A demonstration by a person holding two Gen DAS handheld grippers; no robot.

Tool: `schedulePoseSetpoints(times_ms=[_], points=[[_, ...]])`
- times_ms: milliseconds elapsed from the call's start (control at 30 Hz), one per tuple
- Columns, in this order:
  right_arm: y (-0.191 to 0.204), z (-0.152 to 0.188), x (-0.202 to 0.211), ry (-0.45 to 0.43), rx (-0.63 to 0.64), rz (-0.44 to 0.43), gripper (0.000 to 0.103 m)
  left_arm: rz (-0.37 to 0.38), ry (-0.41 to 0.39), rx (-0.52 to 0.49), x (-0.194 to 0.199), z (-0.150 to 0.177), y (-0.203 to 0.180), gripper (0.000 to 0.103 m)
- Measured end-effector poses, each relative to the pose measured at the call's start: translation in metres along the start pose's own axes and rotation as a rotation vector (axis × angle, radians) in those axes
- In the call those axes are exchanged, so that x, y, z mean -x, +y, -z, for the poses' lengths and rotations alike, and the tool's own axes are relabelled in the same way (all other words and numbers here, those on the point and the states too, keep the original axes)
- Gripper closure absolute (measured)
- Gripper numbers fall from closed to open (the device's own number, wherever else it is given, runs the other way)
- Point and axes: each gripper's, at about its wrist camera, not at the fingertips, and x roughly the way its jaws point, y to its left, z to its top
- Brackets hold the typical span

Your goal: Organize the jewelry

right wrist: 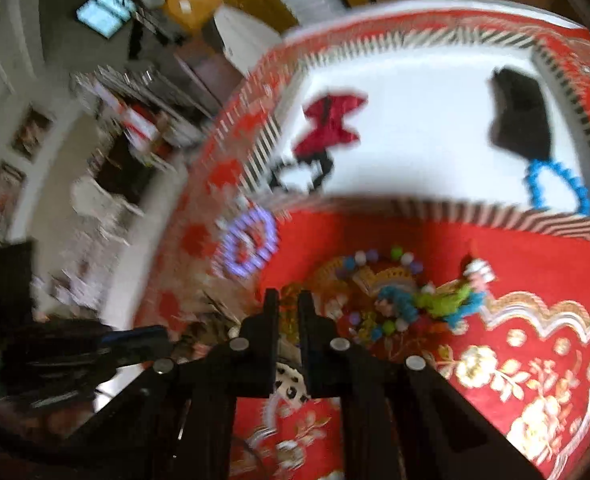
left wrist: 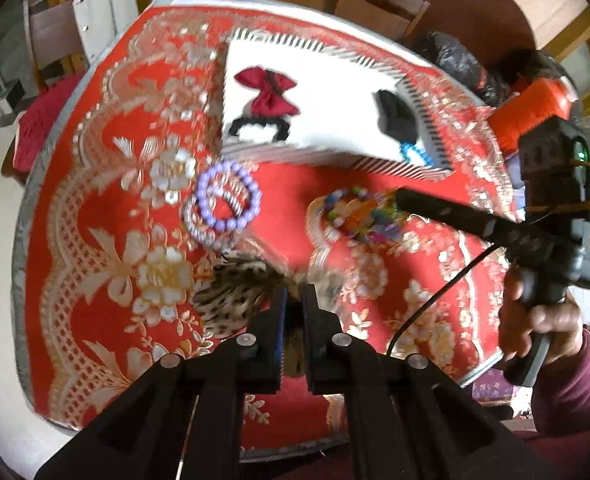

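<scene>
A white tray [left wrist: 335, 120] with a striped rim lies on the red tablecloth. In it are a red bow [left wrist: 267, 92], a black bead bracelet [left wrist: 255, 126], a black item [left wrist: 397, 114] and a blue bead bracelet [left wrist: 417, 156]. A purple bead bracelet [left wrist: 229, 196] and a multicolour bracelet [left wrist: 359, 212] lie on the cloth in front of the tray. My left gripper [left wrist: 294, 300] is shut on a leopard-print bow [left wrist: 231, 296]. My right gripper [right wrist: 287, 306] has narrow jaws just above the multicolour bracelet [right wrist: 395, 296], nothing clearly between them; it also shows at the right of the left wrist view [left wrist: 399, 196].
The round table [left wrist: 39, 184] carries an ornate red and gold cloth. Wooden chairs [left wrist: 379, 0] and a white chair [left wrist: 107, 4] stand behind it. A dark bag [left wrist: 455, 56] sits at the far right edge.
</scene>
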Motion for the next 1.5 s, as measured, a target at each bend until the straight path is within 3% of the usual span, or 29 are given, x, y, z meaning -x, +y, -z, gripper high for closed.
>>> schedulePoseSetpoints(times_ms=[133,333,633,867,1133,1233,1500], points=[[0.006,-0.006,0.049,-0.104,-0.018,-0.049,0.094,0.027,-0.025,-0.029,0.021,-0.008,-0.007,0.103],[0.003,-0.012,0.09,-0.192,-0.015,-0.014,0.094,0.043,-0.07,-0.062,0.034,-0.028,-0.016,0.103],[-0.018,-0.021,0.117,-0.25,-0.06,0.045,0.094,0.044,-0.157,-0.111,0.036,-0.088,-0.038,0.103],[-0.035,-0.043,0.112,-0.258,-0.075,0.083,0.094,0.029,-0.191,-0.139,0.011,-0.147,-0.057,0.103],[-0.066,-0.071,0.083,-0.231,-0.127,0.09,0.094,0.005,-0.169,-0.126,-0.048,-0.215,-0.064,0.103],[-0.077,-0.08,0.068,-0.21,-0.143,0.114,0.094,0.029,-0.155,-0.106,-0.073,-0.237,-0.064,0.103],[-0.104,-0.1,0.02,-0.128,-0.18,0.148,0.094,-0.027,-0.078,-0.038,-0.132,-0.269,-0.027,0.103]])
